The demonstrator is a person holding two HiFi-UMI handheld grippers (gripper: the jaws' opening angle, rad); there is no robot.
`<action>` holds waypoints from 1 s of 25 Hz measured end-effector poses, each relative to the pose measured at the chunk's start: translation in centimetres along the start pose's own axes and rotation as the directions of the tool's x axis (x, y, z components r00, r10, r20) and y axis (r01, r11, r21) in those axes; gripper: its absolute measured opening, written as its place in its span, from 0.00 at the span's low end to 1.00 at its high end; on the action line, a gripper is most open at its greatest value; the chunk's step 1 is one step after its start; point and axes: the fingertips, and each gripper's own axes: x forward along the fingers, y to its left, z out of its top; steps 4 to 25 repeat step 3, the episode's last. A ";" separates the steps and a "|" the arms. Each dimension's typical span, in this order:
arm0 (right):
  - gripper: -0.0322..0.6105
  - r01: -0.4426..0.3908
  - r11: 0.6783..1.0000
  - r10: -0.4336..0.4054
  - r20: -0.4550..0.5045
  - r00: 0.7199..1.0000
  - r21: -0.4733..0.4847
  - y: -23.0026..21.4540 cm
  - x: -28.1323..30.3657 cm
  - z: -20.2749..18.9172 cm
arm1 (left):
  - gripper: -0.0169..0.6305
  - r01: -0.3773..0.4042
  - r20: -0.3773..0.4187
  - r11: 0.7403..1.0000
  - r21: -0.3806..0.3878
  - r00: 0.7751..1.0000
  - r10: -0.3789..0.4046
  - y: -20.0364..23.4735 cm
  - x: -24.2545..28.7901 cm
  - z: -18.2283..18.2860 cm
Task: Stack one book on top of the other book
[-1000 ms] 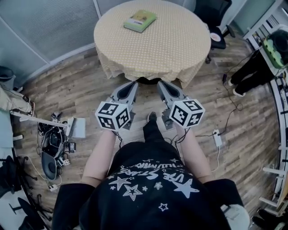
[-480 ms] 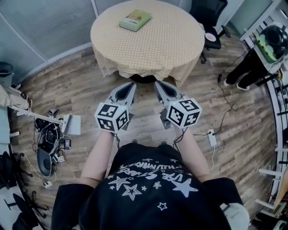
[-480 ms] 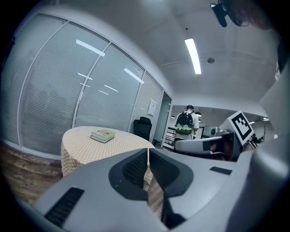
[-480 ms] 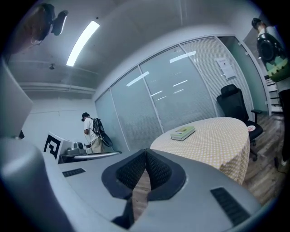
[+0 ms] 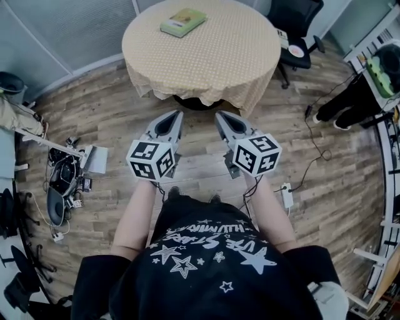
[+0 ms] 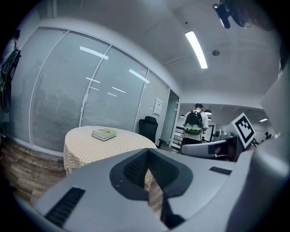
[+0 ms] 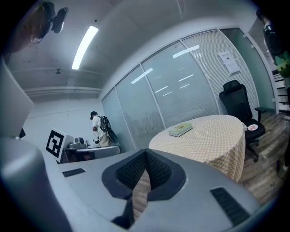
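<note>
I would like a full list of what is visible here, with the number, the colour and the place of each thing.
table: one, round, yellow dotted cloth, top centre of the head view.
books: apparently two, stacked, green cover on top, far side of the table.
office chair: one, black, right of the table.
standing person: one, wearing a backpack, beyond the table at the right.
cables and gear: one heap, dark, on the floor at the left.
power strip: one, white, on the floor at the right.
floor: brown wood planks.
left tongs: one, grey, shut, empty, short of the table.
right tongs: one, grey, shut, empty, beside the left.
</note>
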 end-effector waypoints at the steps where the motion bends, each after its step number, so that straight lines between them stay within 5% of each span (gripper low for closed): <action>1: 0.09 -0.005 1.000 0.005 -0.003 1.000 -0.002 -0.5 -0.8 -0.1 | 0.04 -0.003 0.002 1.000 0.004 1.000 0.003 -1.0 0.3 -0.1; 25: 0.09 -0.018 1.000 0.018 -0.009 1.000 -0.008 -1.5 -2.3 -0.2 | 0.04 -0.011 0.009 1.000 0.010 1.000 0.011 -3.0 0.8 -0.3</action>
